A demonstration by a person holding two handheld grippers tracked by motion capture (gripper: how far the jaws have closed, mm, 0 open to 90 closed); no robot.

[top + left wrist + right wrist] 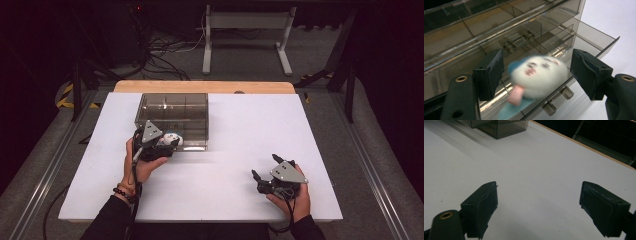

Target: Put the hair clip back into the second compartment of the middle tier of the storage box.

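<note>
A small white plush toy (pixel 172 136) with a drawn face and blue and pink parts sits between the jaws of my left gripper (pixel 167 144) at the front of a smoky clear plastic box (pixel 172 107). In the left gripper view the toy (pixel 537 75) is blurred and lies over the box's pulled-out drawer (pixel 599 42). The pads (pixel 495 67) stand slightly apart from its sides, so my left gripper (pixel 536 72) is open. My right gripper (pixel 265 167) rests open near the front right of the table, with nothing between its jaws (pixel 539 195).
The box has several divided compartments (pixel 474 25) and stands at the back left of the white table top (pixel 225 190). Its corner (pixel 499 127) shows far off in the right gripper view. A wooden edge (pixel 205 86) runs along the table's far side.
</note>
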